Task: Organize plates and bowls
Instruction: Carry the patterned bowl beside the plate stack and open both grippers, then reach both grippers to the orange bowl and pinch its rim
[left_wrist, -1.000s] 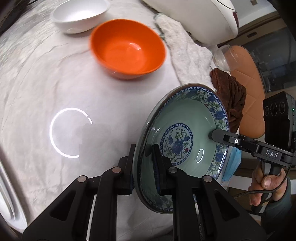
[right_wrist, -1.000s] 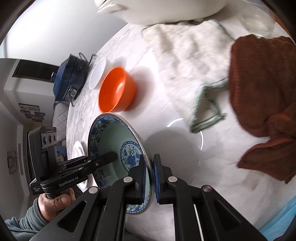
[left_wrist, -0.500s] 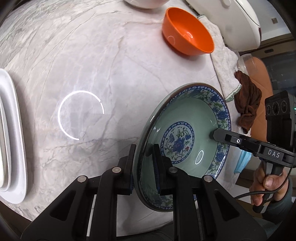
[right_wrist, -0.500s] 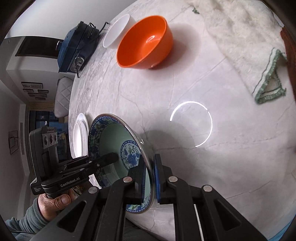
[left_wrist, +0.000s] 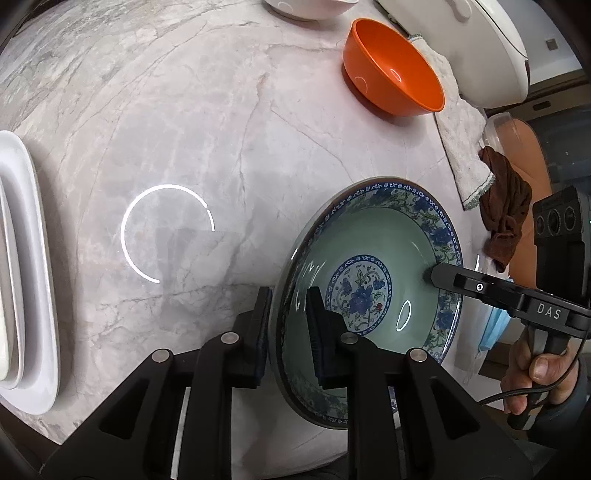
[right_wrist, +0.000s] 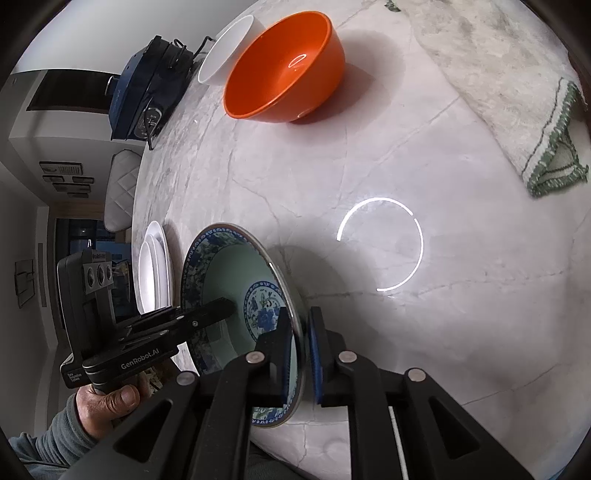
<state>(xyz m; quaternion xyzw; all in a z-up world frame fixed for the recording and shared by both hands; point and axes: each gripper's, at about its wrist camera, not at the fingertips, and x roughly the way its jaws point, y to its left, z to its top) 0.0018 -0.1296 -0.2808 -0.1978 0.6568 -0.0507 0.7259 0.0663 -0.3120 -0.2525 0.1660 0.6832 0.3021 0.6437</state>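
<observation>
Where its rim flares, green bowl (left_wrist: 384, 258) with blue floral border

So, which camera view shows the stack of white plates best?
The right wrist view: the white plates appear whole there, stacked at the table's far edge beyond the blue-patterned bowl. In the left wrist view the same plates are cut off by the picture's left edge, so only part of their rims shows.

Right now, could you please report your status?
Left tongs just opening, rim between them. Right tongs shut on the green-and-blue floral ceramic bowl, near the edge of the marble table. Round orange bowl stands apart.
</observation>
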